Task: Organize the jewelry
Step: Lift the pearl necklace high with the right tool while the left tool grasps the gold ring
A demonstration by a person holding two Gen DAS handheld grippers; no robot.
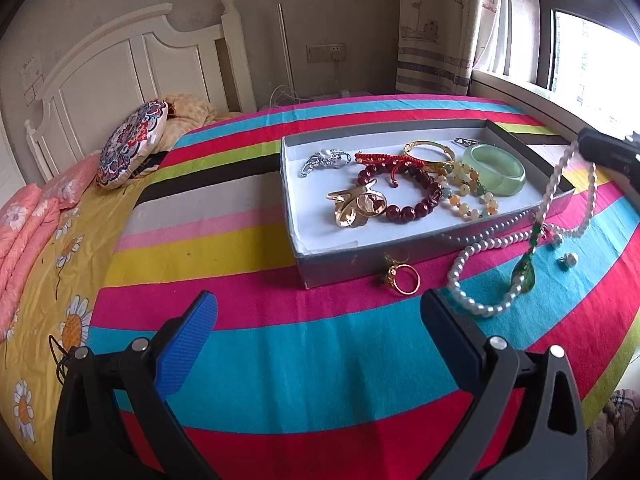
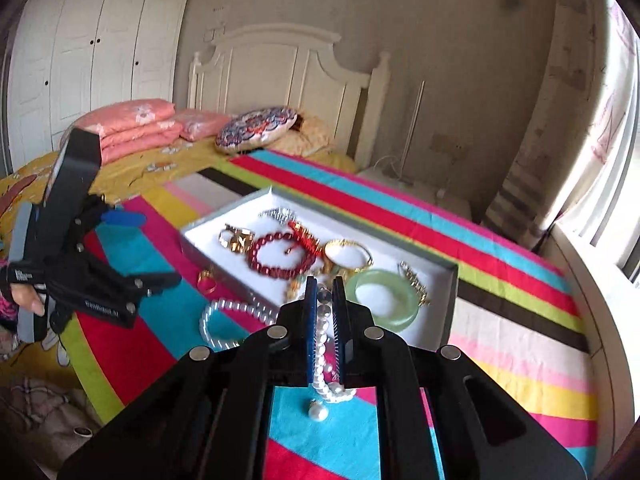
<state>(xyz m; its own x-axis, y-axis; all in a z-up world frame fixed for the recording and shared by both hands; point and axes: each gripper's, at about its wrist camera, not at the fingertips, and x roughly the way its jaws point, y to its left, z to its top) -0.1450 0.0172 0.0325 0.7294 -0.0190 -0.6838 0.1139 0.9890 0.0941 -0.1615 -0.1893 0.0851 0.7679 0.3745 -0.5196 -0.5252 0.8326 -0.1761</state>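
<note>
Pearls run between the clenched pads of the right gripper [image 2: 325, 292], which grasps the pearl necklace [image 1: 480, 248] so one end hangs lifted while the rest trails on the striped cloth [image 1: 280, 360]. Left gripper [image 1: 320, 312] hovers released, holding nothing. Beyond lie a gold ring [image 1: 404, 278] and the jewelry box [image 1: 340, 268], probably the necklace's destination.
</note>
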